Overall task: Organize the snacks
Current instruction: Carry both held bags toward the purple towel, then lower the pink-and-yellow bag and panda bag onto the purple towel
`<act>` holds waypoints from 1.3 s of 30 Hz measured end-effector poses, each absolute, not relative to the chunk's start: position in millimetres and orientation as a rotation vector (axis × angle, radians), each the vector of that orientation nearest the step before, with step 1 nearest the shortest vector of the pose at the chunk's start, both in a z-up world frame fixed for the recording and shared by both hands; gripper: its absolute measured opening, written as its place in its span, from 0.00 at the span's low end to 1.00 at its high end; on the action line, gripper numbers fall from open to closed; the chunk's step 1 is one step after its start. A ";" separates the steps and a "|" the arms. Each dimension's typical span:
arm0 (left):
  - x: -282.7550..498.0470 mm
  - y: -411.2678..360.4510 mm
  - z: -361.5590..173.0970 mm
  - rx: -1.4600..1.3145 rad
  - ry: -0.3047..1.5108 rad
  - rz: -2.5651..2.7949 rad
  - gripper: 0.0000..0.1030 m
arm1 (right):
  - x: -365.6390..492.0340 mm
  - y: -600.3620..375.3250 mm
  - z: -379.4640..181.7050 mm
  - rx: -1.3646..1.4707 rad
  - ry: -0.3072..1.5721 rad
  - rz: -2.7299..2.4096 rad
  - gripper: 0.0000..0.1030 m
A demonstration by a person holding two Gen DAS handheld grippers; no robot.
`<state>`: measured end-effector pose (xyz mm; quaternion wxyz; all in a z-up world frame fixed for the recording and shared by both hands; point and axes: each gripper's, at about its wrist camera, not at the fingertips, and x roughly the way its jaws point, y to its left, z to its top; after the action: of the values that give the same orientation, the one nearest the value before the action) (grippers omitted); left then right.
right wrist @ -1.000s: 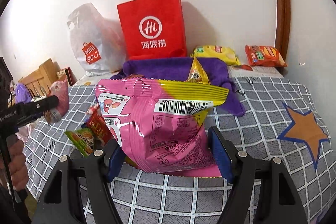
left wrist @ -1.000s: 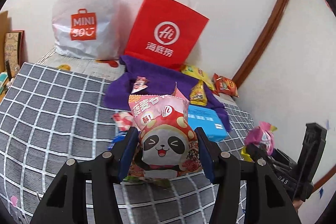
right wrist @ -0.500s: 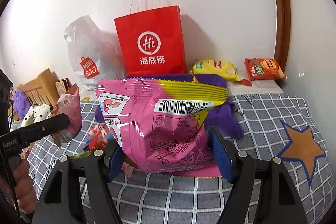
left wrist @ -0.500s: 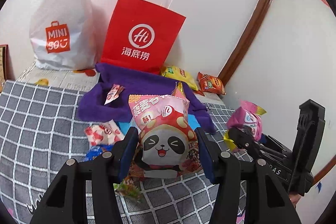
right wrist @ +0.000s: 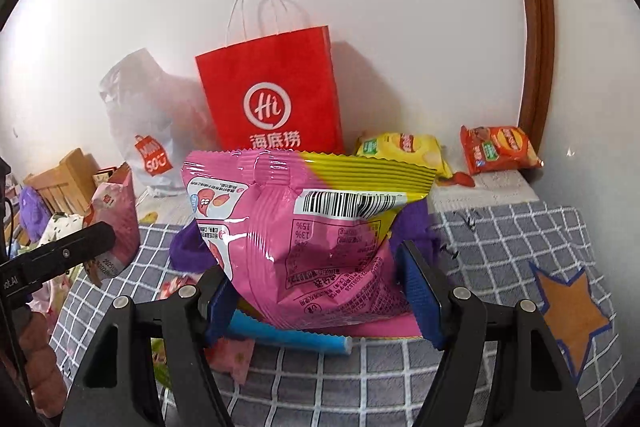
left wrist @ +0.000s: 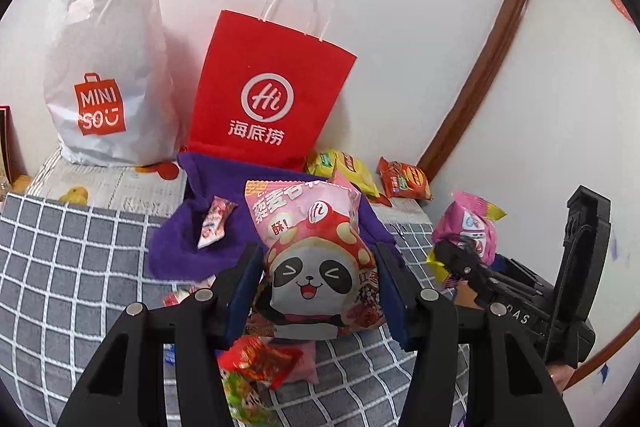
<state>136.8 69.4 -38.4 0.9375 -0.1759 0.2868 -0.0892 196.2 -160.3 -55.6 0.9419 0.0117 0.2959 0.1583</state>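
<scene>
- Nearest me, the left gripper (left wrist: pixel 316 297) is clamped on the panda bag (left wrist: pixel 320 259), blue pads pressing its two sides, and the bag hangs clear of the bed (left wrist: pixel 72 267).
- The right gripper (right wrist: pixel 320 291) pinches the pink bag (right wrist: pixel 304 235) the same way, barcode side facing the camera.
- Over the last second both have come up and drifted toward the head of the bed: more of the checked cover and the loose packets (left wrist: pixel 260 363) shows beneath the left one, and a blue pack (right wrist: pixel 288 335) has come into sight under the pink bag.
- Neither grip has altered; the jaws sit as they did.
- Past them, the purple towel (left wrist: pixel 188 235) lies toward the far edge of the bed with one small sachet (left wrist: pixel 214 223) on it.
- At the far edge against the wall stands the red bag (left wrist: pixel 272 99), now larger and more central in both views, with the white bag (left wrist: pixel 108 75) at its left.
- My guess: both snacks are lifted and on their way to the red bag or the towel; dropping them in is yet to come.
</scene>
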 end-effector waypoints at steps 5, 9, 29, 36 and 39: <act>154.4 82.5 -30.7 -0.340 0.581 -0.139 0.51 | 221.4 -155.9 -44.1 0.023 0.594 0.318 0.71; 173.6 95.1 -27.7 -0.331 0.587 -0.101 0.51 | 244.3 -147.9 -40.6 0.020 0.593 0.318 0.71; 286.6 123.9 -48.2 -0.390 0.671 -0.088 0.51 | 347.5 -90.4 -63.2 -0.069 0.651 0.355 0.71; 317.5 128.2 -67.6 -0.437 0.718 -0.095 0.51 | 369.9 -75.9 -95.6 -0.122 0.734 0.375 0.71; 324.9 129.0 -79.2 -0.435 0.736 -0.085 0.51 | 373.5 -71.6 -108.1 -0.159 0.763 0.387 0.71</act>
<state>324.9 129.0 -79.2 0.9091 -0.2109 0.3568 -0.0412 373.5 -71.6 -108.1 0.9069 -0.0772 0.3694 0.1873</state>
